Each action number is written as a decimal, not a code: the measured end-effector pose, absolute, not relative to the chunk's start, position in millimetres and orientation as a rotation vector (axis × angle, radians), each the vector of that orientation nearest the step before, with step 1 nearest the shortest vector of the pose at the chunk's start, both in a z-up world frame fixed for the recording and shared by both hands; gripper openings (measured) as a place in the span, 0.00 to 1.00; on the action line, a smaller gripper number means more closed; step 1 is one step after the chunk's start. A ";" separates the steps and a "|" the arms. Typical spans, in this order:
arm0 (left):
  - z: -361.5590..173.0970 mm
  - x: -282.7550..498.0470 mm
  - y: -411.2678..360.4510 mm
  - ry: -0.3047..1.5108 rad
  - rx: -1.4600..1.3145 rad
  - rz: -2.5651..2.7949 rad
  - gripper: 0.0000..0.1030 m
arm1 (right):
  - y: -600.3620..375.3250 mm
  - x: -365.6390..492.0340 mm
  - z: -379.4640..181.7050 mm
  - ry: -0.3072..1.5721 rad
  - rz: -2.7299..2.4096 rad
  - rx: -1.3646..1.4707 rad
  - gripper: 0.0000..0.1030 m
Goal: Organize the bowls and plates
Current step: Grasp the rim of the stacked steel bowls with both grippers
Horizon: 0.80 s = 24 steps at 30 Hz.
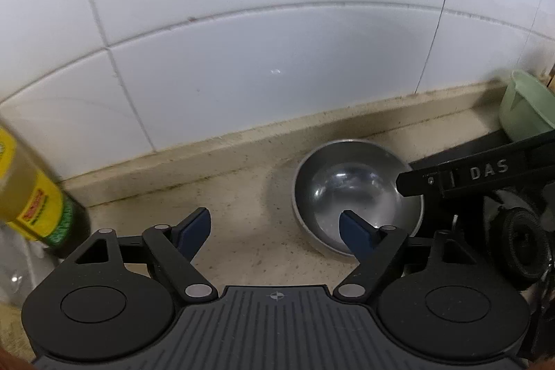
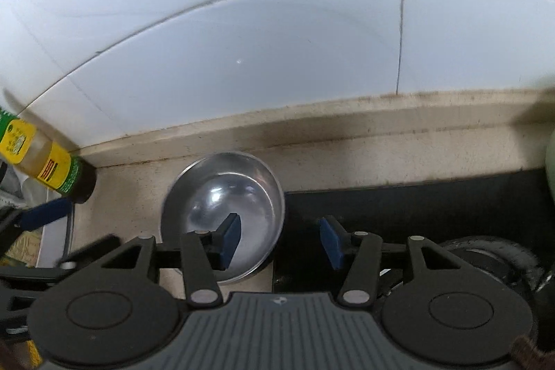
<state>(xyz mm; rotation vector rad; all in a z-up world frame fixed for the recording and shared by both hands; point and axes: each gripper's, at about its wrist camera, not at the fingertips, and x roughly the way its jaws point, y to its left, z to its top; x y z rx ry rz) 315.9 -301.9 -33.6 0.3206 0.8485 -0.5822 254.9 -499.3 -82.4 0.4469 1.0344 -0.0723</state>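
Note:
A steel bowl [image 1: 357, 196] sits upright on the beige counter near the tiled wall; it also shows in the right wrist view [image 2: 222, 207]. My left gripper [image 1: 275, 231] is open and empty; its right pad hangs over the bowl's near rim and its left pad over bare counter. My right gripper [image 2: 279, 241] is open and empty; its left pad is over the bowl's right side and its right pad over the black stove top [image 2: 416, 207]. The right gripper's arm, marked DAS [image 1: 485, 172], reaches in from the right in the left wrist view.
A yellow-labelled oil bottle [image 1: 31, 193] stands at the left by the wall, also in the right wrist view [image 2: 45, 162]. A pale green bowl [image 1: 527, 110] sits at the far right by the stove. A black burner [image 2: 485, 262] lies at the right.

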 end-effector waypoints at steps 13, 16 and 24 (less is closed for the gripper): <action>-59.3 336.0 -308.8 0.888 0.362 -0.589 0.70 | -480.3 277.6 -100.7 1.046 -0.012 0.412 0.47; -63.6 339.4 -309.1 0.899 0.380 -0.590 0.67 | -477.8 280.0 -99.0 1.047 -0.001 0.394 0.47; -80.2 356.6 -295.4 0.957 0.386 -0.565 0.62 | -460.2 294.8 -105.7 1.058 0.064 0.441 0.43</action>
